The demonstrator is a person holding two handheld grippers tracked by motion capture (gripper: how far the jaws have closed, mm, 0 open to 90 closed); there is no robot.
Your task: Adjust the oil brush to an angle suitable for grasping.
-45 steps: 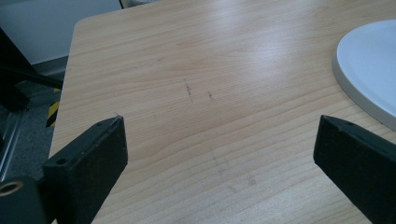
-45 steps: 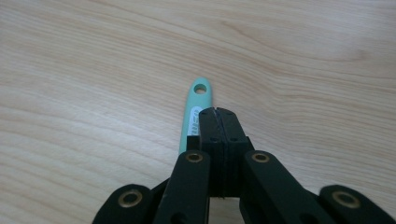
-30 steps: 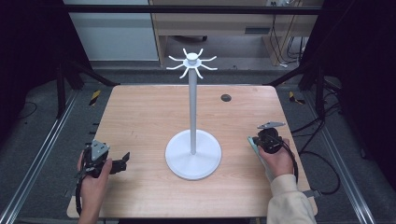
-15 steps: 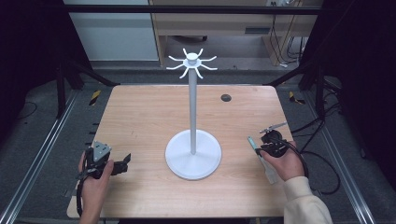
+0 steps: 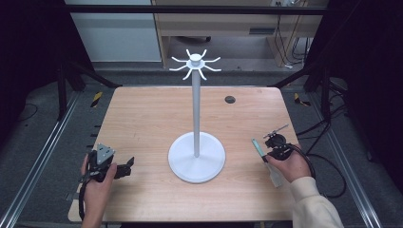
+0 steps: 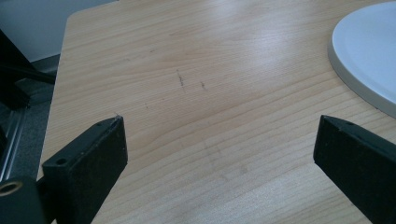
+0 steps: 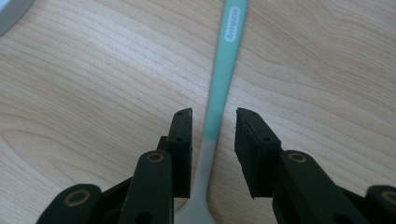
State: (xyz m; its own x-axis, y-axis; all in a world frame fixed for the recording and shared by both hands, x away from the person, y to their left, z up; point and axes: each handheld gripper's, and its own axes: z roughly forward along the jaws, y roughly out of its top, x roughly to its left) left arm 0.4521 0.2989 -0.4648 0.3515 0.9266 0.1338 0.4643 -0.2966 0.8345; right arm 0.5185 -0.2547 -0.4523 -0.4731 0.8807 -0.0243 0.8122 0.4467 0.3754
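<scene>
I see the spoon (image 7: 219,88) flat on the desk (image 5: 142,123), right of the white stand (image 5: 196,156). Mint handle runs between my right claw (image 7: 212,135) jaws; small gap each side, not pinched. Left claw (image 6: 219,154) wide open over bare desk, left of the stand's base. No containers.

We see tabletop (image 5: 142,123) evenly bright, surroundings dark from 9 to 3 o'clock; soft glare on wood, near jaws blurred
</scene>
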